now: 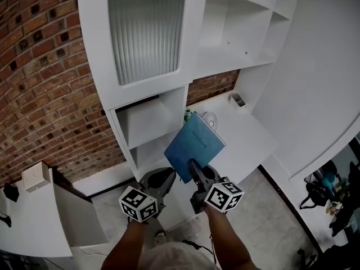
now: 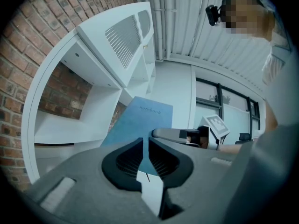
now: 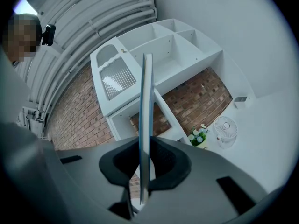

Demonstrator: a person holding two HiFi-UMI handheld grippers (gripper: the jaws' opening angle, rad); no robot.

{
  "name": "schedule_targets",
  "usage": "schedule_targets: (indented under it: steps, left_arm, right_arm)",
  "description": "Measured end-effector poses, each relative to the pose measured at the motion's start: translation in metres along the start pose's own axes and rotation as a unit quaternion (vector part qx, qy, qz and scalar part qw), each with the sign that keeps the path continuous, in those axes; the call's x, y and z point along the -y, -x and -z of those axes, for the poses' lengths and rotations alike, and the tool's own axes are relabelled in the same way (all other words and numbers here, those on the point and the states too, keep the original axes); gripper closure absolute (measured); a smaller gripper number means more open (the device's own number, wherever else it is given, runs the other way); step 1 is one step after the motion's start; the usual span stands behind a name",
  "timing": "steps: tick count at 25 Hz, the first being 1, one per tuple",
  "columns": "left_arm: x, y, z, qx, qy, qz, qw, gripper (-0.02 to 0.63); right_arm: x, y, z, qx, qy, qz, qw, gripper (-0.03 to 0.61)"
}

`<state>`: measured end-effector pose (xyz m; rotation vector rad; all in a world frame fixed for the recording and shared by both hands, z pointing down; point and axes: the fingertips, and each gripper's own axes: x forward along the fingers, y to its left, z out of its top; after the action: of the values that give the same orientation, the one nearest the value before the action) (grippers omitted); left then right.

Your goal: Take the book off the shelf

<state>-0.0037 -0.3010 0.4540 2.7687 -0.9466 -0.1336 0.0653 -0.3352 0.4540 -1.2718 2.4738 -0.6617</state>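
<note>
- The blue book (image 1: 194, 145) is held in the air in front of the white shelf unit (image 1: 152, 122), clear of its compartments, with its cover turned up towards the head view and the word "notebook" readable on it
- It is gripped near its lower corner by the right gripper (image 1: 194, 169); in the right gripper view the book (image 3: 145, 101) is seen edge-on, standing upright between the two dark pads, which are pressed against its two faces with only the book's thickness between them
- The left gripper (image 1: 163, 180) is held just beside the right one, to the left of the book's lower corner; in the left gripper view its jaws are drawn almost together with only a thin slit between them, nothing is clamped, and the book's cover (image 2: 140, 120) is seen beyond them
- A marker cube (image 1: 138, 203) is carried on the left gripper and another on the right, both near the bottom of the head view
- Behind the book, a small white fan (image 3: 225, 127) and a little pot of flowers (image 3: 198, 135) are stood side by side on the unit's broad white ledge (image 1: 247, 142)
- A ribbed glass door (image 1: 146, 32) is set in the upper part of the unit, and a brick wall (image 1: 39, 83) is seen to its left
</note>
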Motion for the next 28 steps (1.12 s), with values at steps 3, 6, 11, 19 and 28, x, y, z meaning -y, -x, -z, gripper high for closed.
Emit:
schedule_targets:
  steps: [3,6,11,19,28]
  left_arm:
    - [0.003,0.000,0.002,0.000,0.000,0.001,1.0000,0.589]
    - [0.005,0.000,0.002,0.000,0.000,0.002,1.0000,0.589]
    - [0.008,0.002,0.004,-0.002,0.001,0.003,1.0000,0.589]
    - [0.011,0.005,0.010,-0.005,0.009,0.007,0.9999,0.589]
    - [0.019,0.005,0.016,-0.010,0.014,0.018,0.9997,0.589]
  right_arm:
    - [-0.002,0.008,0.004,-0.004,-0.001,-0.003,1.000,0.525]
    - [-0.004,0.015,0.008,-0.006,-0.007,-0.004,1.000,0.525]
    - [-0.005,0.028,0.014,-0.010,-0.018,-0.005,1.000,0.525]
    - [-0.003,0.043,0.022,-0.013,-0.034,0.000,0.999,0.525]
    - [0.000,0.051,0.024,-0.011,-0.050,-0.003,0.999,0.525]
